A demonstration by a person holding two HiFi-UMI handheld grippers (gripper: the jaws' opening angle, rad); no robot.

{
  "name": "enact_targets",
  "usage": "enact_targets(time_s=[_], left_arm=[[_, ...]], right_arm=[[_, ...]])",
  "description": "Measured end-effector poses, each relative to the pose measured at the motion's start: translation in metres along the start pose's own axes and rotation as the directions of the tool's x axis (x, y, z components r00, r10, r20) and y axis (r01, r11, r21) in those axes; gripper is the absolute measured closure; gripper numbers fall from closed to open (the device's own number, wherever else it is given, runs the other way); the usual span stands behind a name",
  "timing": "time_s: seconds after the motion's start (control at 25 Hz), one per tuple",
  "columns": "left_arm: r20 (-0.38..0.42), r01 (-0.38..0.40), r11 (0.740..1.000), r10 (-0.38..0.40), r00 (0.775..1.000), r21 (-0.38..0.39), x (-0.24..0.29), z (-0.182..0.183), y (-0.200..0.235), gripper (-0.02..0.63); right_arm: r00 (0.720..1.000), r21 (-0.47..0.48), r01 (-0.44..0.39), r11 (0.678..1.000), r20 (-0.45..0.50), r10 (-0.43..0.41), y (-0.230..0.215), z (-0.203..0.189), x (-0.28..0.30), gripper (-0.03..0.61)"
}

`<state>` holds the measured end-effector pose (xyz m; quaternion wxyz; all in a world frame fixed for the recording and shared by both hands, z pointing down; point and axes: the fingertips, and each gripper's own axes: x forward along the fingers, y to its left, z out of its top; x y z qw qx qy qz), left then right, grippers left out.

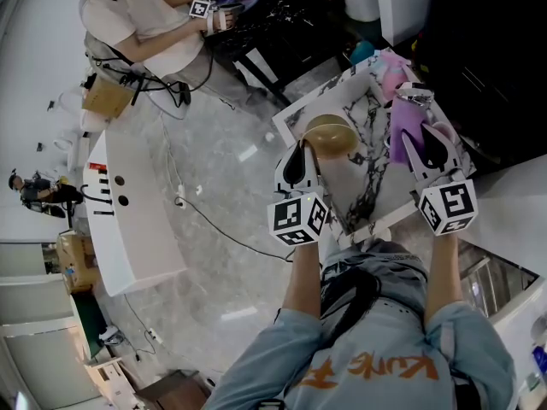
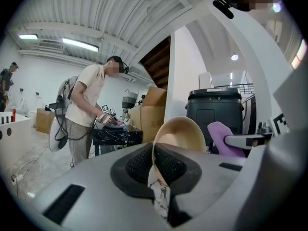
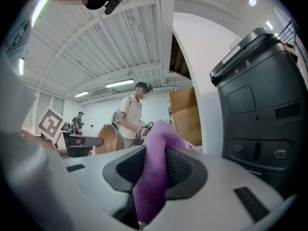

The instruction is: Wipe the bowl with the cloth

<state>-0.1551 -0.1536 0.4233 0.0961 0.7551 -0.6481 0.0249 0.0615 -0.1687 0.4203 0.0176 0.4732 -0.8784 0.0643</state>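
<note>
2 things needed for this job are both picked up, so the getting-ready part looks done. The left gripper [image 2: 155, 170] has its jaws squeezed almost together on the thin rim of the bowl [image 2: 182, 134]. The tan bowl is tipped up on its edge, and its hollow side looks back at that gripper. In the head view it sits over the near left part of the white table [image 1: 369, 182], the one with the dark wiggly lines.

The right gripper [image 3: 152, 174] has its jaws pressed on the purple cloth [image 3: 158, 134]. The cloth fills the gap between them and pokes out past the tips in a soft lump.

From the head view, the cloth is near the bowl, off to its right, but not touching it. A strip of table shows between the 2. So I think the wiping has not begun, and all of the rubbing is left to do.

What comes next, I guess, is to bring the cloth lump across, push it into the hollow of the bowl, and rub it round the inside and the rim. I cannot tell if the bowl is dirty or clean.

1 more person [image 1: 141, 24] stands at another table far off, busy with something else.
</note>
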Motion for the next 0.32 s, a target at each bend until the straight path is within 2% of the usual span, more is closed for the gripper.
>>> enact_targets(time_s=[0.32], left_arm=[[0.007, -0.003, 1.000, 0.003, 1.000, 0.026, -0.0007, 0.0003, 0.0002, 0.583]], right_arm=[[1.000, -0.002, 0.014, 1.000, 0.002, -0.014, -0.0021, 0.0008, 0.0003, 0.448]])
